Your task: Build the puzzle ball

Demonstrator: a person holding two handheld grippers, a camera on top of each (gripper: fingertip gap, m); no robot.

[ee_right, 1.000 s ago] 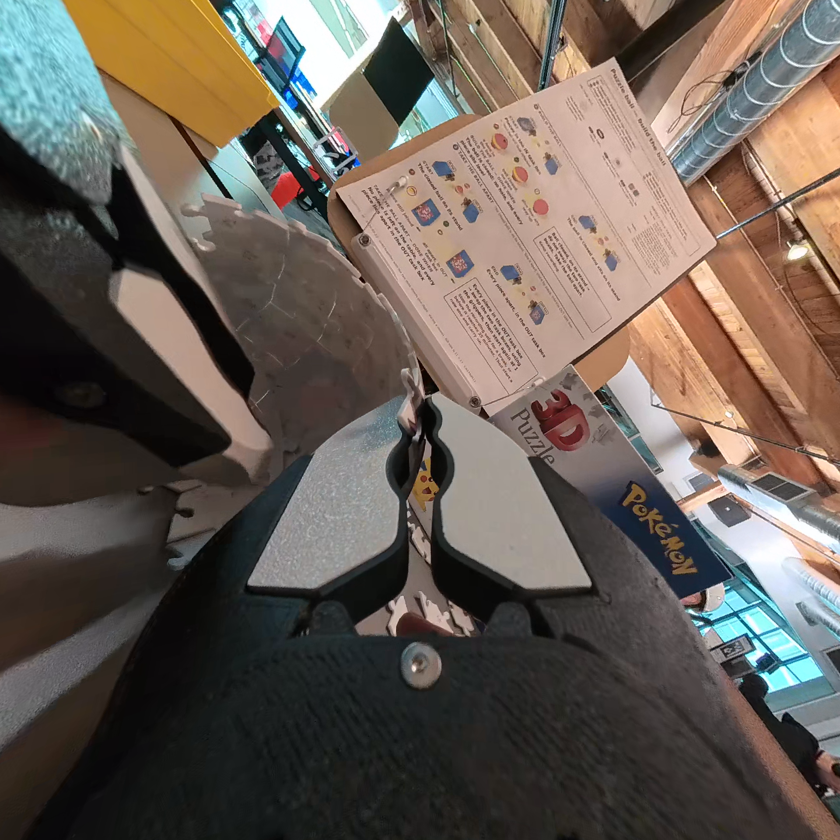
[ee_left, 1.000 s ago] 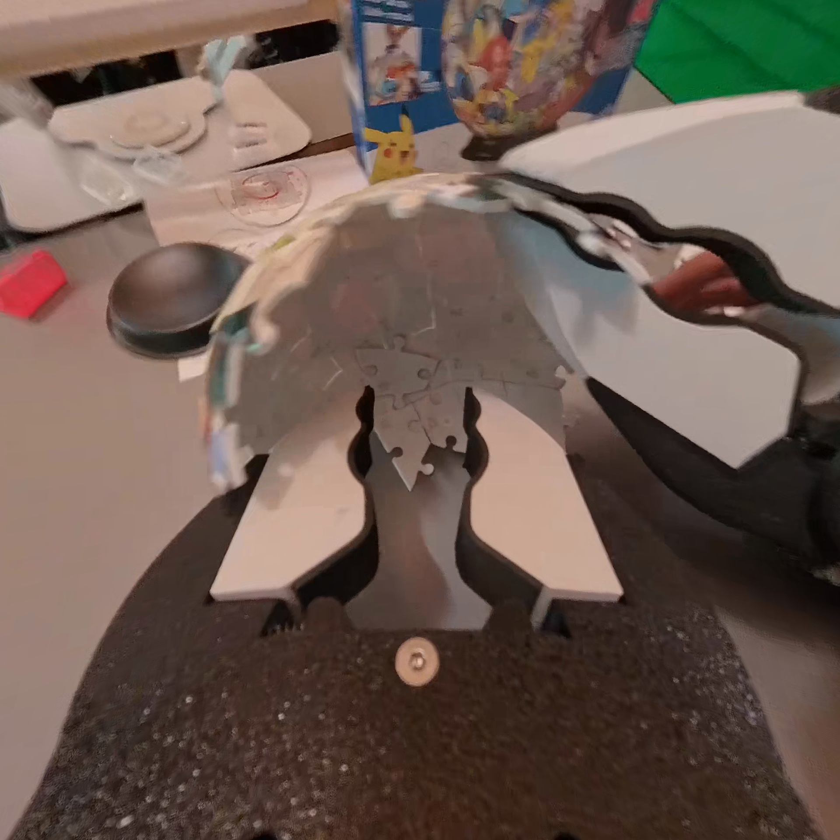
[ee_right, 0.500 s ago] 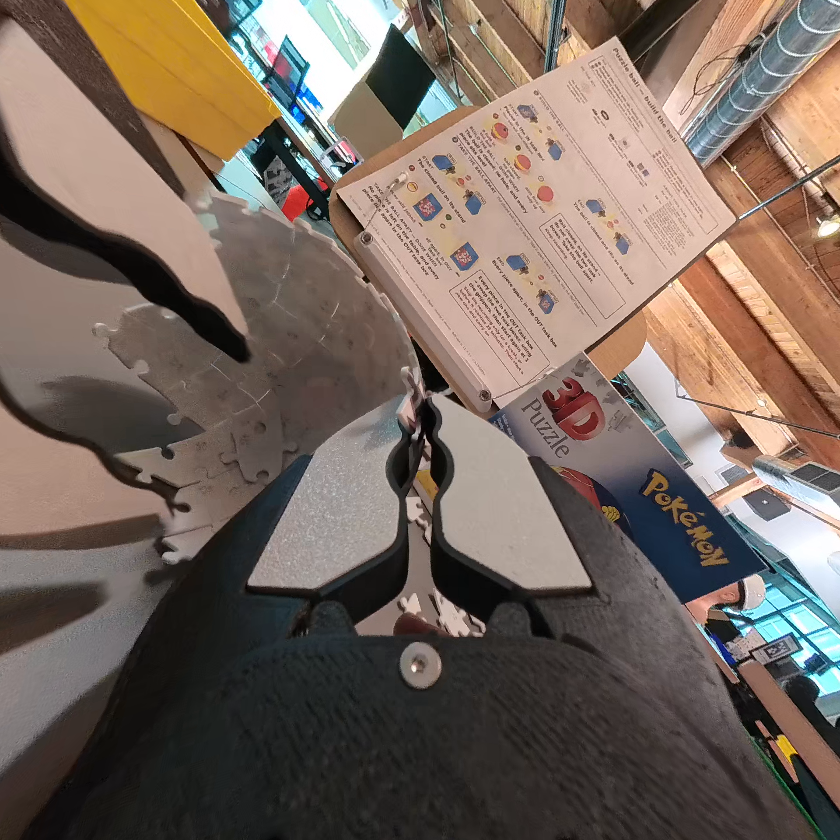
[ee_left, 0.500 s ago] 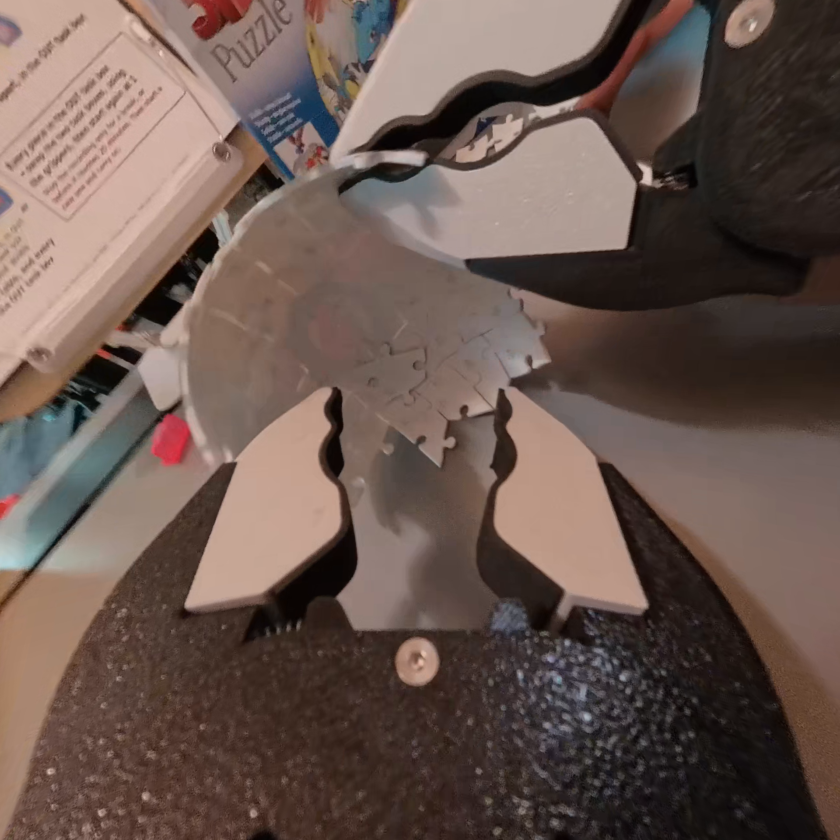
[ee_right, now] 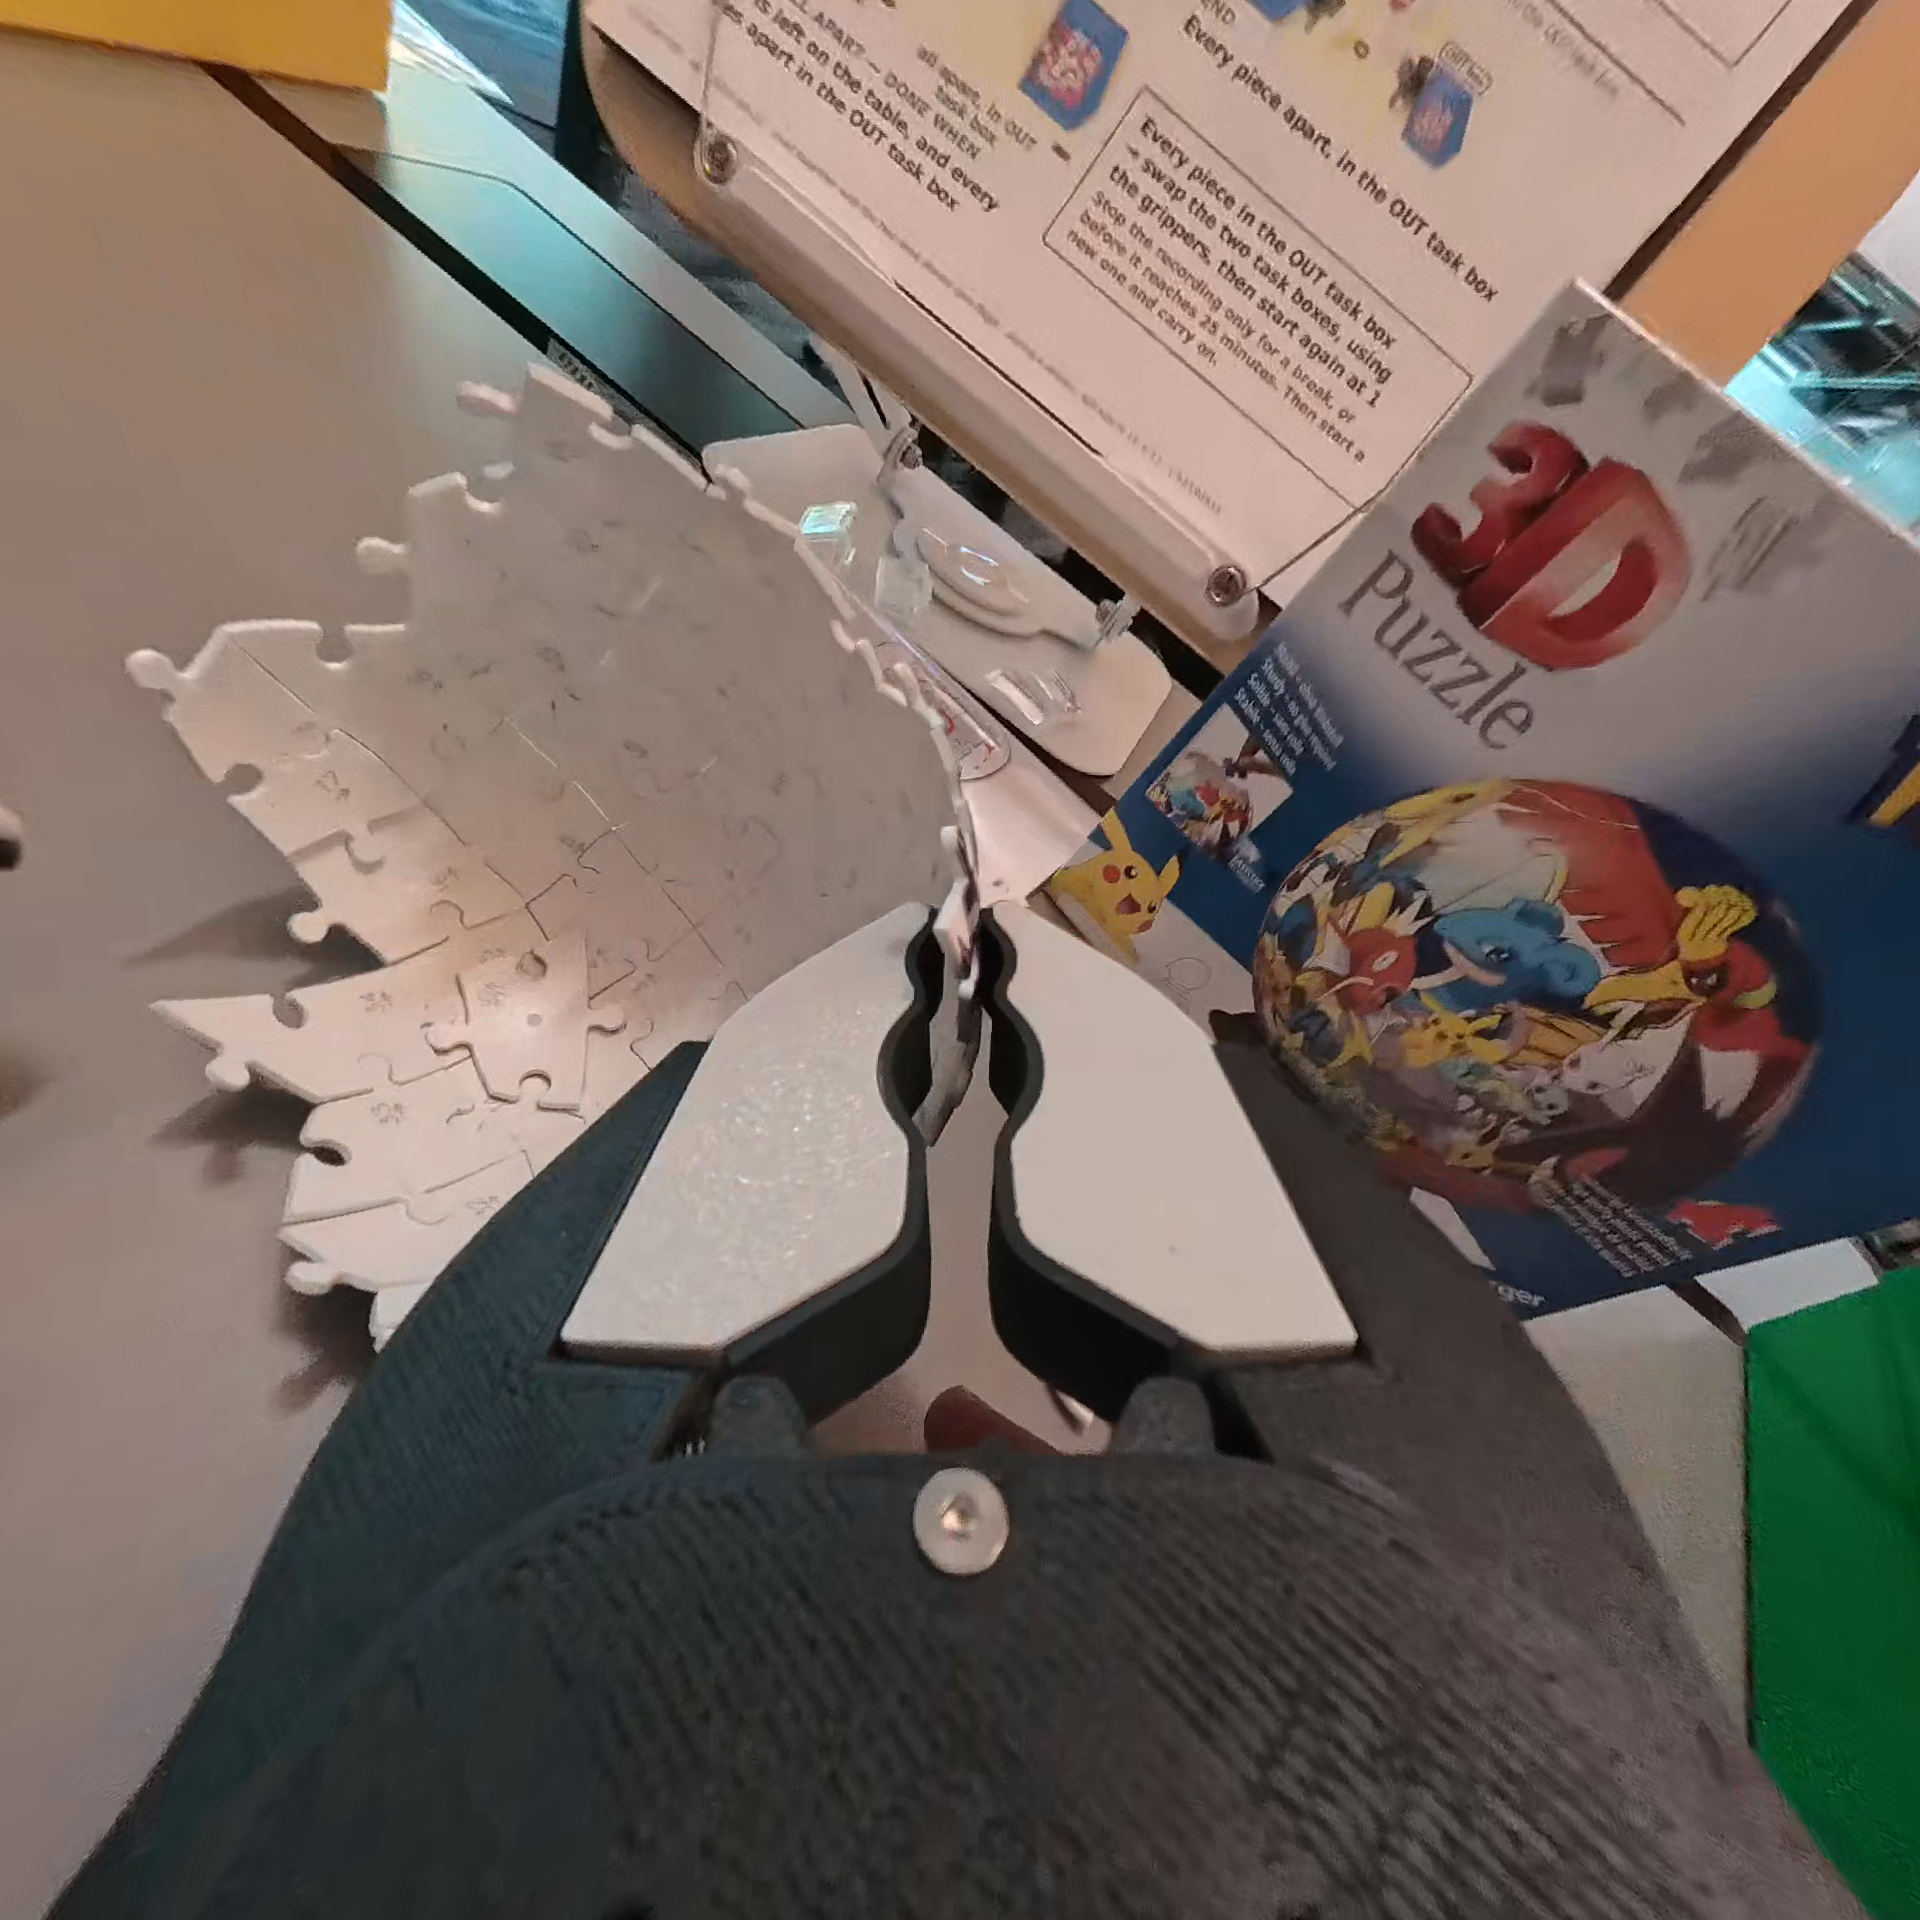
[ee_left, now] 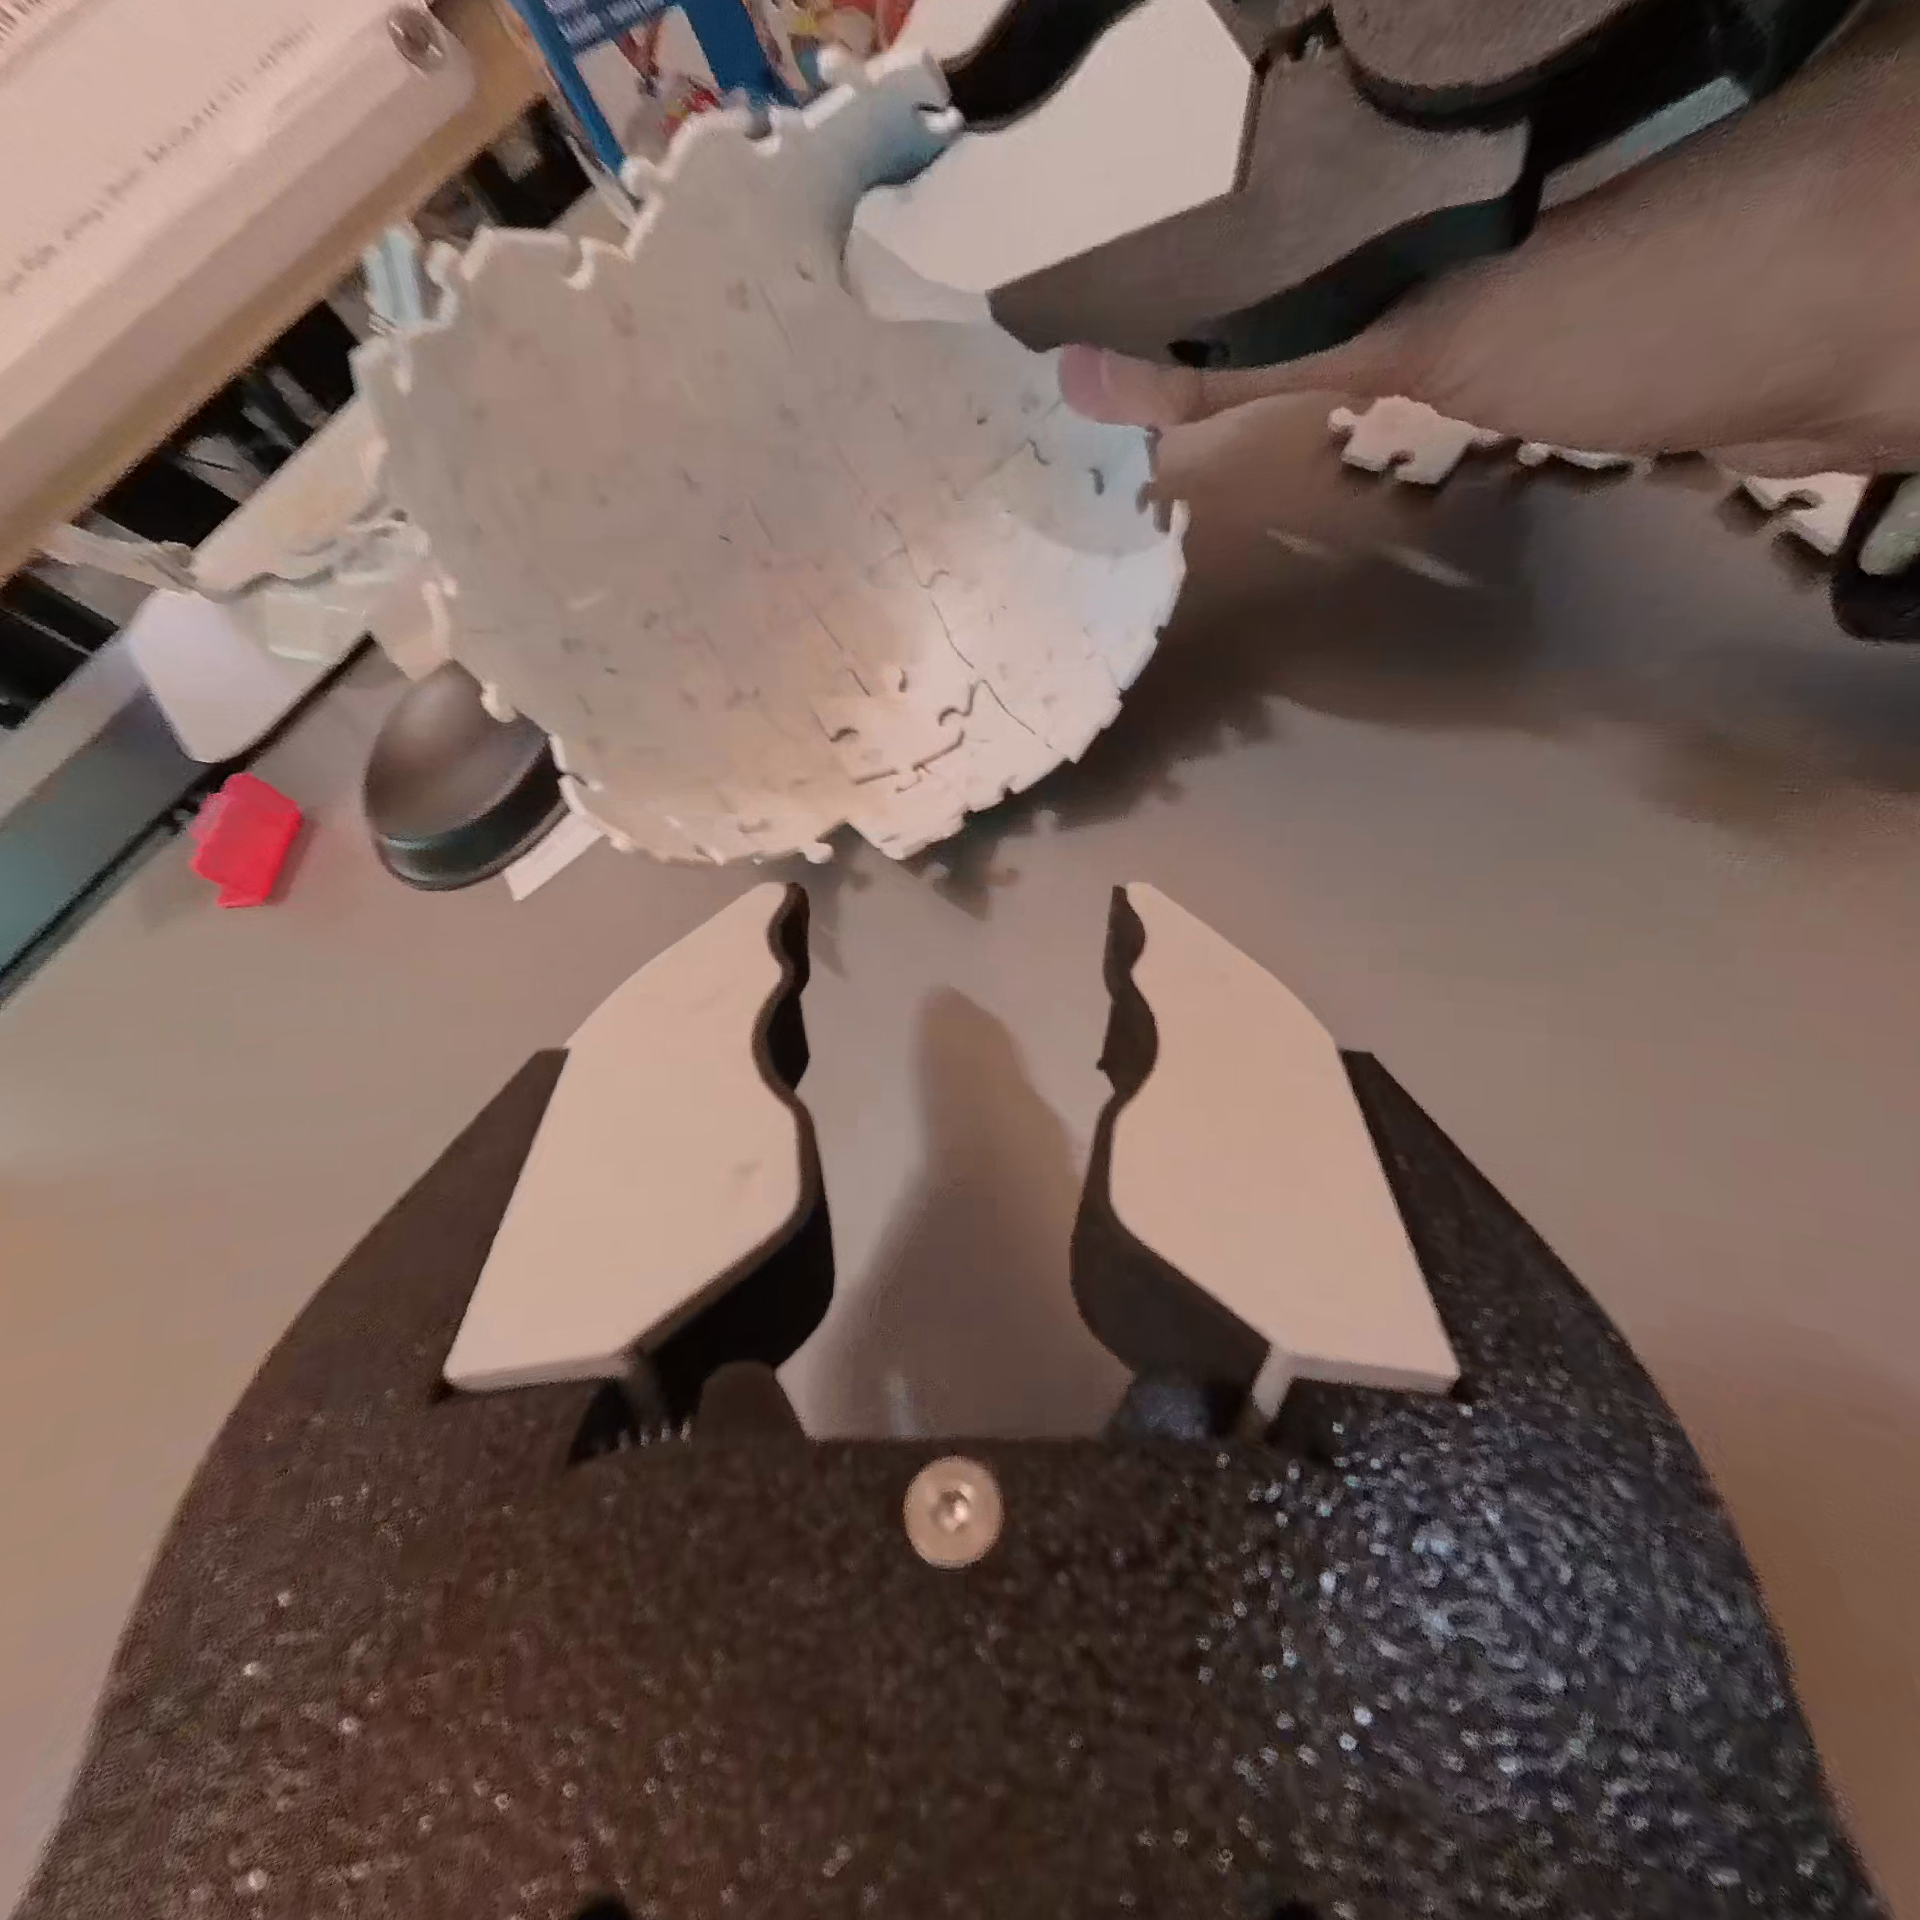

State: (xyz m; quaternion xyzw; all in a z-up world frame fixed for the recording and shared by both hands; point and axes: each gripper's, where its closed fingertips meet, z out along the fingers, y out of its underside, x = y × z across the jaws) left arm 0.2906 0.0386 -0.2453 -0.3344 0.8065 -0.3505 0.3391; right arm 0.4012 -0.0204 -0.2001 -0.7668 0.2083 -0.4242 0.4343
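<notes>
Overhead, the half-built puzzle ball (ee_left: pixel 769 561), a curved bowl of joined pieces showing its pale inner side, hangs above the grey tabletop (ee_left: pixel 1455 935), and I can see nothing resting inside it. My right claw (ee_right: pixel 961 961) is pinched together on the shell's toothed rim, holding it up; in the left wrist view that same claw enters from the top right corner with a person's hand (ee_left: pixel 1507 343) beneath it, a fingertip touching the shell's edge. My left claw (ee_left: pixel 954 909) sits just below the shell with its jaws apart and nothing between them, only bare tabletop and shadow.

Beside the shell, toward the tabletop's far left, a black round stand (ee_left: pixel 457 790) rests on the surface, with a small red block (ee_left: pixel 246 840) near it. Loose puzzle pieces (ee_left: pixel 1403 442) lie along the far right, partly hidden by the hand. At the far edge stands the blue puzzle box (ee_right: pixel 1538 883), printed with a colourful ball, next to a white instruction sheet (ee_right: pixel 1195 187) on a tilted board. Clear plastic parts (ee_right: pixel 966 582) lie on a white tray behind the shell. A green cloth (ee_right: pixel 1839 1558) shows at the right edge.
</notes>
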